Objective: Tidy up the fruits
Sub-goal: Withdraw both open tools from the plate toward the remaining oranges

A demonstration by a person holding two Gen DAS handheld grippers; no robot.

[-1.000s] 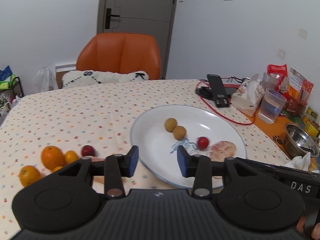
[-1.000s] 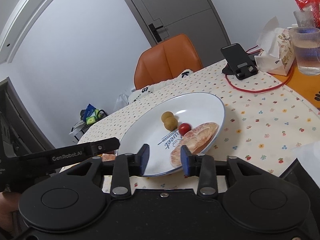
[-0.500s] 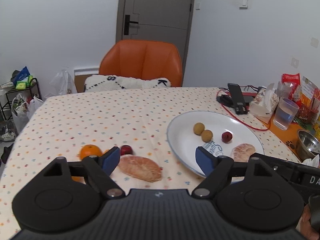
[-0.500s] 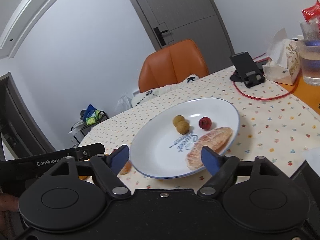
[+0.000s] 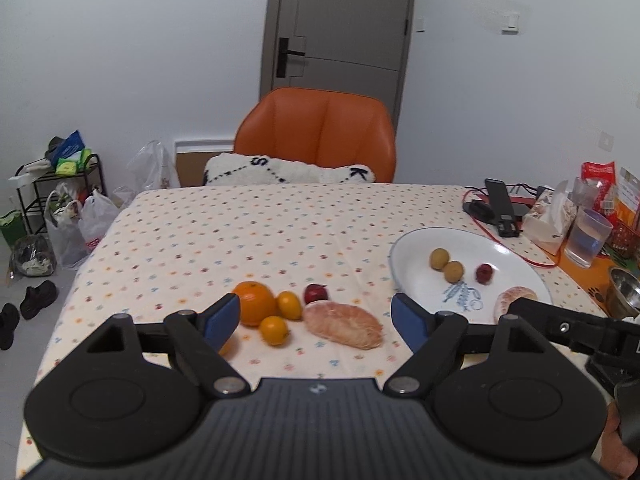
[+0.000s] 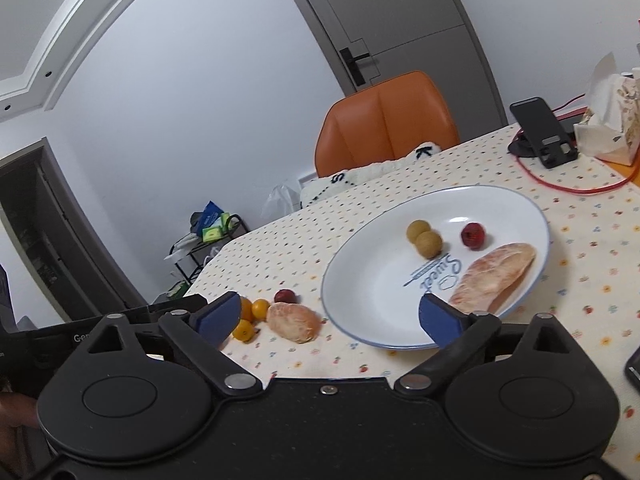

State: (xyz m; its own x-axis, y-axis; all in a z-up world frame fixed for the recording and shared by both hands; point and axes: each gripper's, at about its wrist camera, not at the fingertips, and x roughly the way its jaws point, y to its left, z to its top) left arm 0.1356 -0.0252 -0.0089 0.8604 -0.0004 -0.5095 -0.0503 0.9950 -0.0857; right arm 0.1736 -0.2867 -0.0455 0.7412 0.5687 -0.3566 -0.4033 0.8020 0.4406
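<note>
A white plate (image 5: 412, 264) (image 6: 368, 304) holds two tan longans (image 5: 446, 266) (image 6: 424, 238), a small red fruit (image 5: 484, 273) (image 6: 473, 235) and a peeled pomelo piece (image 6: 494, 278) (image 5: 510, 296). On the dotted cloth left of the plate lie another pomelo piece (image 5: 343, 325) (image 6: 294, 323), a large orange (image 5: 254, 303), small kumquats (image 5: 289, 305) (image 6: 260, 309) and a dark red fruit (image 5: 316, 293) (image 6: 285, 296). My left gripper (image 5: 316, 320) hangs open over this group, holding nothing. My right gripper (image 6: 328, 316) is open above the plate's near rim, also holding nothing.
An orange chair (image 5: 316, 136) with a white cushion stands at the table's far side. A phone on a stand (image 5: 500, 206) with a red cable, a tissue pack (image 5: 550, 216), a glass of water (image 5: 588, 236), snack bags and a metal bowl (image 5: 622, 298) crowd the right edge.
Both grippers went from nearly shut to wide open and pulled back from the plate. The left view shifted left, bringing the loose fruit on the cloth between its fingers.
</note>
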